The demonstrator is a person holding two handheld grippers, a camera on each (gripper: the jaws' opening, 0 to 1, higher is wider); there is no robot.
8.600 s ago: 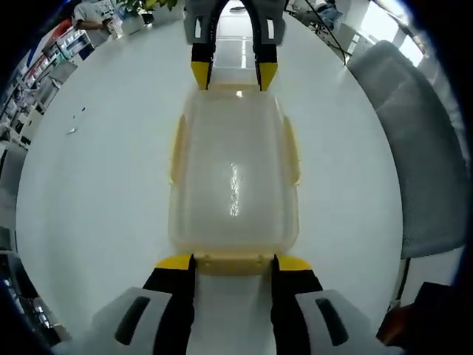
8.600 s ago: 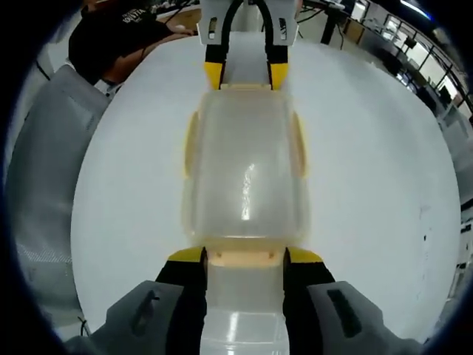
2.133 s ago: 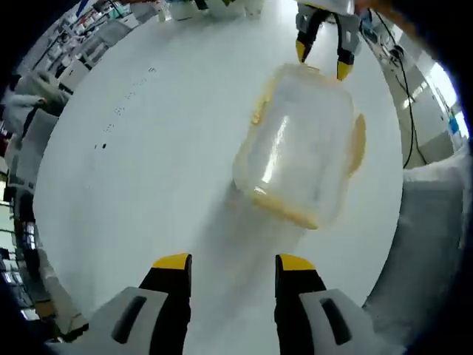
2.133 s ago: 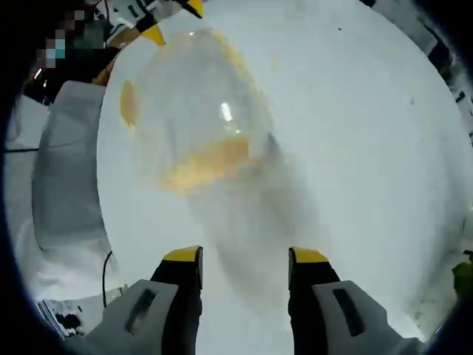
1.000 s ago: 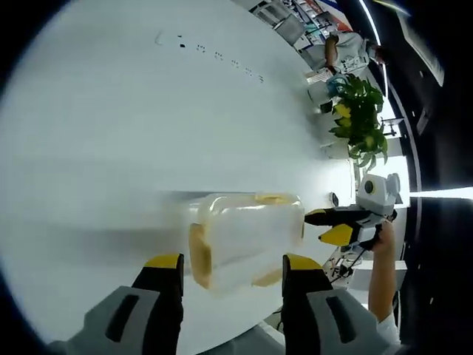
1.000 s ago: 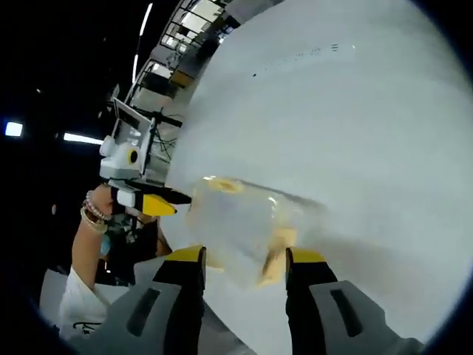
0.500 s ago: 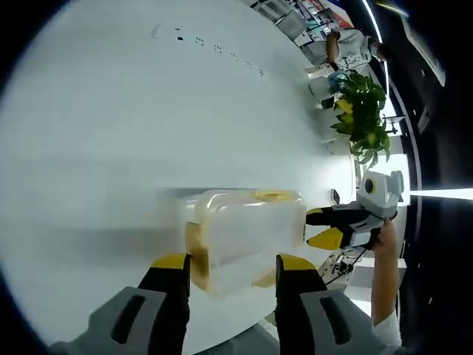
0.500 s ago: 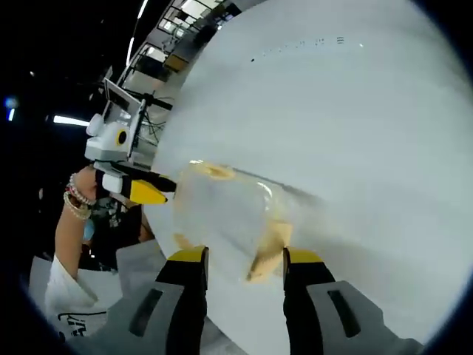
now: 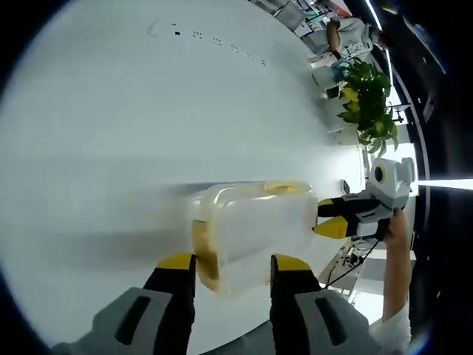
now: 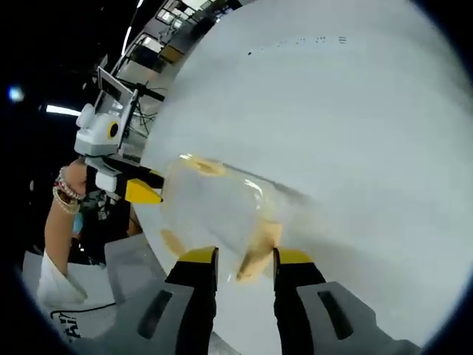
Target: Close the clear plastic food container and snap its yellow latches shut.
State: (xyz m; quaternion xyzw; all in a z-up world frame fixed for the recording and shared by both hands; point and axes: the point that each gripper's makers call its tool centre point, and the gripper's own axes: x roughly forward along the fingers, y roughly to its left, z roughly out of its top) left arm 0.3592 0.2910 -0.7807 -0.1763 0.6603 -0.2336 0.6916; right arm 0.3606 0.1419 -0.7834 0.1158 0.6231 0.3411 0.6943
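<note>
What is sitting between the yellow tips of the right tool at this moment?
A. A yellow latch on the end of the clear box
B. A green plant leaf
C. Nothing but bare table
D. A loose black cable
A: in the right gripper view, the right tool has its yellow tips on either side of a yellow latch at the near end of the clear box.

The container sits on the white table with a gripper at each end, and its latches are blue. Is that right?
Not quite: the latches are yellow, not blue, as the left gripper view shows. The rest holds: the clear container sits on the white table, with the left gripper at one end and the right gripper at the other.
</note>
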